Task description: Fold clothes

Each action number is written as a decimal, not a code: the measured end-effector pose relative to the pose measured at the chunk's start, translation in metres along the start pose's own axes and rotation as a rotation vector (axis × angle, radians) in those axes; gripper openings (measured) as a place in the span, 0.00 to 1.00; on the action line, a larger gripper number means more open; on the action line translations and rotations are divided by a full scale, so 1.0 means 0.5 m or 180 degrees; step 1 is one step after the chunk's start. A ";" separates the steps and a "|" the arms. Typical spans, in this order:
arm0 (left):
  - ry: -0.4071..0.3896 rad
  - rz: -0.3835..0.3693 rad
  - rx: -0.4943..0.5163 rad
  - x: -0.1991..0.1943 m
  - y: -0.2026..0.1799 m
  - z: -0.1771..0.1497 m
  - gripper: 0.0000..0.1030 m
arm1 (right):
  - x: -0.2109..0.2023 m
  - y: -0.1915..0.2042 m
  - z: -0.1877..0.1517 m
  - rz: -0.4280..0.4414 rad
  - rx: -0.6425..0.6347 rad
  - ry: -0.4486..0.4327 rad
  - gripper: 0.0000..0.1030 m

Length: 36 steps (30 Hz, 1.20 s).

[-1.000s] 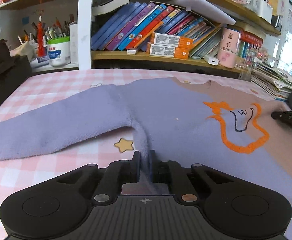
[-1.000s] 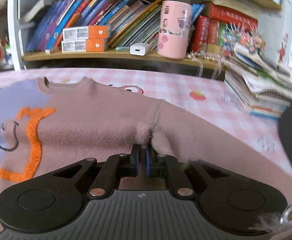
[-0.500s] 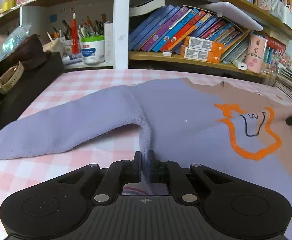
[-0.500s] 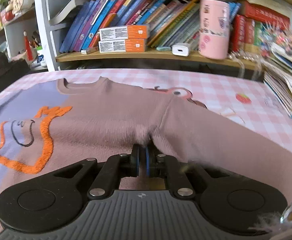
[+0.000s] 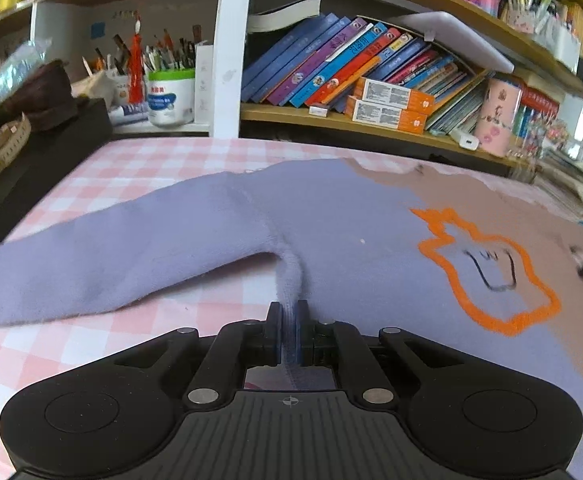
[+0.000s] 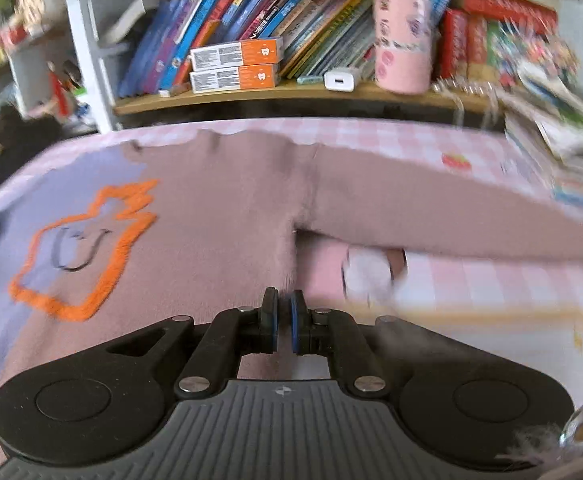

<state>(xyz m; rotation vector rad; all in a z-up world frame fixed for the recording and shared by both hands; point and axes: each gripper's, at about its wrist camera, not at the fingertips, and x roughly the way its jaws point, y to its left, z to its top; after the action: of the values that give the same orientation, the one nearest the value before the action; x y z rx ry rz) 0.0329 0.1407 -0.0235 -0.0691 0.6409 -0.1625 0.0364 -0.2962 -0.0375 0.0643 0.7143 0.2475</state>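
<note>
A two-tone sweater lies flat on the pink checked table, lilac on one half and dusty pink on the other, with an orange outline figure on its chest. My left gripper is shut on a pinched ridge of lilac fabric at the left armpit, the sleeve stretching off to the left. My right gripper has its jaws a narrow gap apart with no cloth between them, just off the sweater's pink side edge below the right armpit. The pink sleeve runs to the right.
A bookshelf with books, orange boxes and a pink tumbler stands along the table's far edge. A black box with a basket sits at the far left. Stacked magazines lie at the right.
My right gripper has let go of the pink armpit fold and drawn back; the fabric there now lies flat. My left gripper still holds its lilac fold and has pulled back a little.
</note>
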 end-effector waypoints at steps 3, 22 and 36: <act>0.0006 -0.0067 0.0024 0.001 -0.007 -0.001 0.09 | -0.045 -0.016 -0.039 0.0095 0.0240 -0.0038 0.07; -0.0099 -0.0072 -0.0056 -0.112 -0.050 -0.099 0.06 | -0.118 0.052 -0.120 -0.0097 0.0131 -0.0262 0.08; -0.0128 0.0097 -0.0059 -0.090 -0.043 -0.085 0.07 | -0.100 0.074 -0.111 -0.0177 -0.0010 -0.0268 0.13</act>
<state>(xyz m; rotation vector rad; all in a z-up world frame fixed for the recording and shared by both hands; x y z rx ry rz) -0.0306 0.1269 -0.0286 -0.0804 0.6032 -0.1256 -0.0441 -0.2741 -0.0421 0.0515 0.6309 0.1915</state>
